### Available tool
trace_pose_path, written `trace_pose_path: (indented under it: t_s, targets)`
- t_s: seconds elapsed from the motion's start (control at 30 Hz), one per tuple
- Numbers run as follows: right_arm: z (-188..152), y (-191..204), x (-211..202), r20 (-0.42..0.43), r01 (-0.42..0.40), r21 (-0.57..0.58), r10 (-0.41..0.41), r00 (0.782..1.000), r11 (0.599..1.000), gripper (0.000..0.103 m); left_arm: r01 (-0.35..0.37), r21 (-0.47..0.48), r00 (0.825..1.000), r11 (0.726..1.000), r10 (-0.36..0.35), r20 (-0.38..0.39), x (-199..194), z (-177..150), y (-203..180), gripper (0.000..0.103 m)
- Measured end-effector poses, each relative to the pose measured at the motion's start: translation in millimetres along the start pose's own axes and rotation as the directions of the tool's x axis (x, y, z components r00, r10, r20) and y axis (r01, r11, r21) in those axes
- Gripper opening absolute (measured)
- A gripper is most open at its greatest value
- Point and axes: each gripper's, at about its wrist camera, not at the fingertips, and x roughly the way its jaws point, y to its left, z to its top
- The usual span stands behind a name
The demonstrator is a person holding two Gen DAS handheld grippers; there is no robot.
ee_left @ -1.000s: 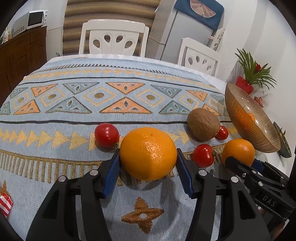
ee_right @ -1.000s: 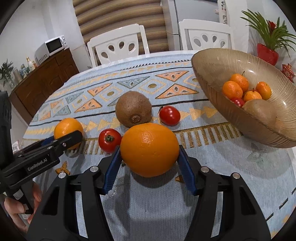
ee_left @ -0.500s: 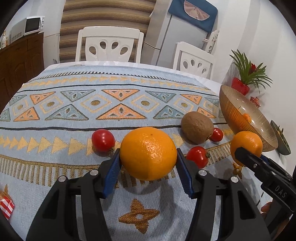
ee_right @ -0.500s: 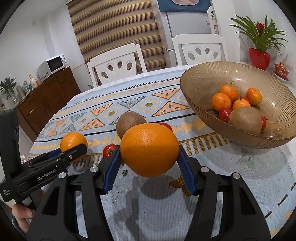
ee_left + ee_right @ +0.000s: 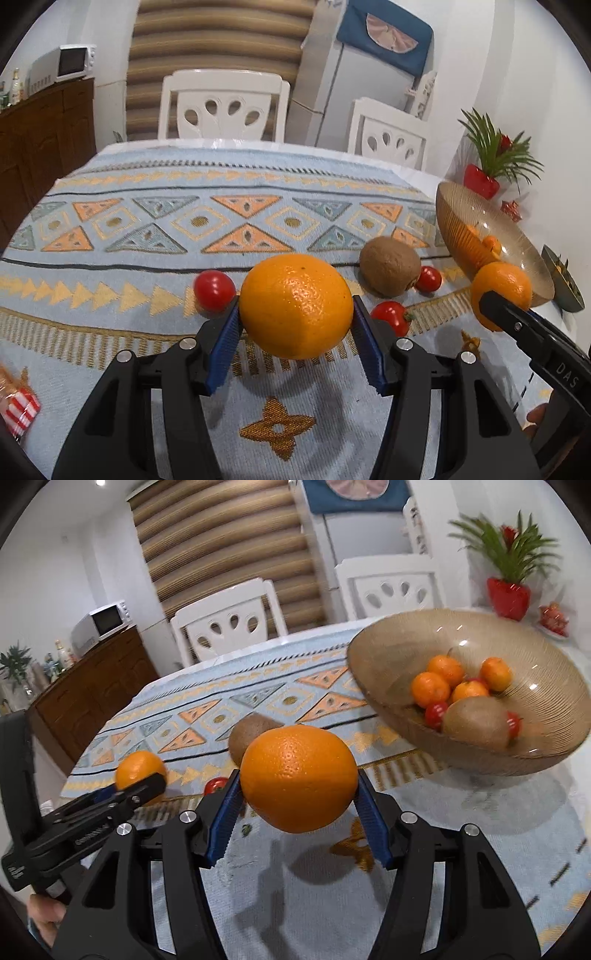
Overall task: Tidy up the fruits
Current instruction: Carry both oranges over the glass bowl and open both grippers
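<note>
In the left wrist view my left gripper (image 5: 295, 308) is shut on a large orange (image 5: 295, 304), held just above the patterned tablecloth (image 5: 147, 229). My right gripper (image 5: 297, 779) is shut on a second large orange (image 5: 299, 775), lifted over the cloth in front of the brown glass bowl (image 5: 388, 653). That bowl holds small oranges, a kiwi and cherry tomatoes. On the cloth lie a kiwi (image 5: 389, 266) and three cherry tomatoes (image 5: 214, 290). Each gripper shows in the other's view: the right gripper (image 5: 495, 306) by the bowl (image 5: 454, 229), the left gripper (image 5: 155, 781) at the left.
Two white chairs (image 5: 225, 107) stand at the far table edge. A red pot with a green plant (image 5: 508, 592) sits behind the bowl. A red-and-white striped packet (image 5: 20, 410) lies at the near left. A wooden sideboard (image 5: 85, 690) with a microwave runs along the left.
My right gripper has risen with its orange, which now hides most of the kiwi and a tomato on the cloth. The left gripper has tilted a little, its orange still gripped.
</note>
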Motion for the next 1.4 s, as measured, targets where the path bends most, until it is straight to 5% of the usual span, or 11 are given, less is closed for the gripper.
trace_pose_path:
  t_s: [0.33,0.53,0.77,1.4]
  targets:
    - [22,-9,-70,0.173,0.029,-0.029,-0.023,0.985,0.999,0.061,0.081,0.071,0.992,0.994,-0.087,0.087,-46,44,-61,0.056]
    - [56,-62,-104,0.233,0.073,0.061,-0.085,0.969,0.995,0.061,0.184,0.113,0.979,0.976,-0.193,0.071,-40,67,-119,0.056]
    - [76,-148,-105,0.185,0.125,0.236,-0.171,0.968,0.964,0.061,0.272,0.171,0.960,0.947,-0.278,0.014,-10,73,-184,0.056]
    - [92,-206,-37,-0.004,0.254,0.219,-0.260,0.966,0.942,0.061,0.408,0.193,0.911,0.892,-0.381,-0.159,78,50,-275,0.056]
